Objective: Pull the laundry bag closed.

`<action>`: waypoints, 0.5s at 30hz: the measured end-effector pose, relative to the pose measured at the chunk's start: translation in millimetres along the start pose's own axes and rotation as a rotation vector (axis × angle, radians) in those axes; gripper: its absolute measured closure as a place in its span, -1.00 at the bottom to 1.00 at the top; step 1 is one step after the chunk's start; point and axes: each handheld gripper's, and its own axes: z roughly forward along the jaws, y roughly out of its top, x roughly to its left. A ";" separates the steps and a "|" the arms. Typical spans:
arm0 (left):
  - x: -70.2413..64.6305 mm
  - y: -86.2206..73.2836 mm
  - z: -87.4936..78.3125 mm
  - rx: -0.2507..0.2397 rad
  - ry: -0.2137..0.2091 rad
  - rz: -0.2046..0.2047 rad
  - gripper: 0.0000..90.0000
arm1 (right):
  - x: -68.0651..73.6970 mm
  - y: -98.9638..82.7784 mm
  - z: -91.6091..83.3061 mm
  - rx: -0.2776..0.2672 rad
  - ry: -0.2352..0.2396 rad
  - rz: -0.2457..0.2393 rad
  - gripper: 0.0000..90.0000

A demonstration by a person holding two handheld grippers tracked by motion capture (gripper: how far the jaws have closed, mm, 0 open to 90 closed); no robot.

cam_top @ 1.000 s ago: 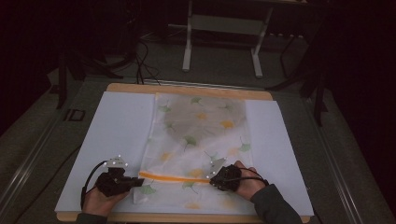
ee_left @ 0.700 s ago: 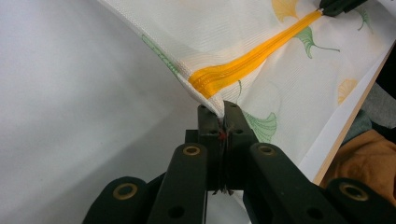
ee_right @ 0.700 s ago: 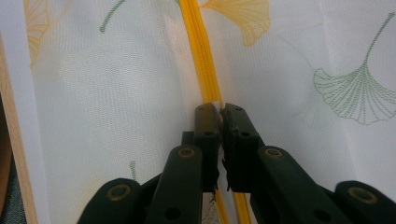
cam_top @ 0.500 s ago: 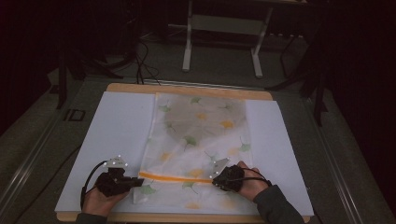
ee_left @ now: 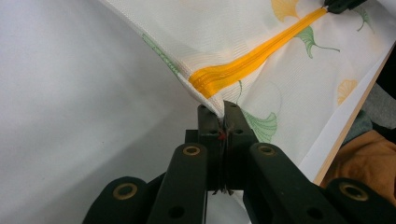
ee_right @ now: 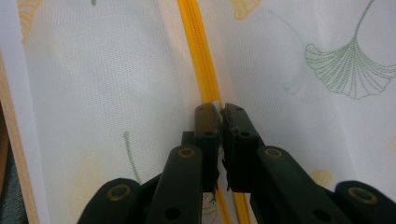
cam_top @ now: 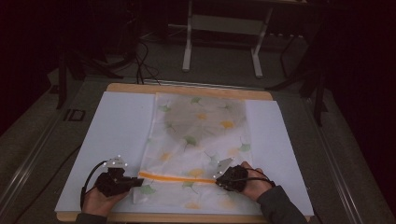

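- White sheet (cam_top: 112, 135) covers the wooden desk (cam_top: 187, 88); it is bare at the left side.
- Left tongs (cam_top: 136, 181), held in the person's left hand (cam_top: 100, 200): jaws together, clamped on the mesh at the left end of the orange zipper, as the left gripper view shows (ee_left: 219, 109). The cloth rises slightly into the grip.
- Mesh laundry bag (cam_top: 201, 135), white with green and yellow ginkgo-leaf print: lies flat along the middle of the desk, with a darker load dimly visible through its far half.
- Orange zipper (cam_top: 177, 177): runs crosswise near the bag's near end, taut between the two tongs.
- Right tongs (cam_top: 218, 179), held in the right hand (cam_top: 254, 182): jaws together on the zipper line (ee_right: 218, 109); whether a pull tab sits between them cannot be told.
- Step in hand, by judgement: working the zipper, with the left end anchored.
- Next move, by judgement: a steady draw of the right tongs along the zipper track while the left holds tension, so that the mesh does not bunch.
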 end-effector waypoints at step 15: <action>0.9 -0.3 -0.8 -0.003 0.003 -0.001 0.97 | -3.1 -9.5 -5.0 0.021 -0.006 0.009 0.89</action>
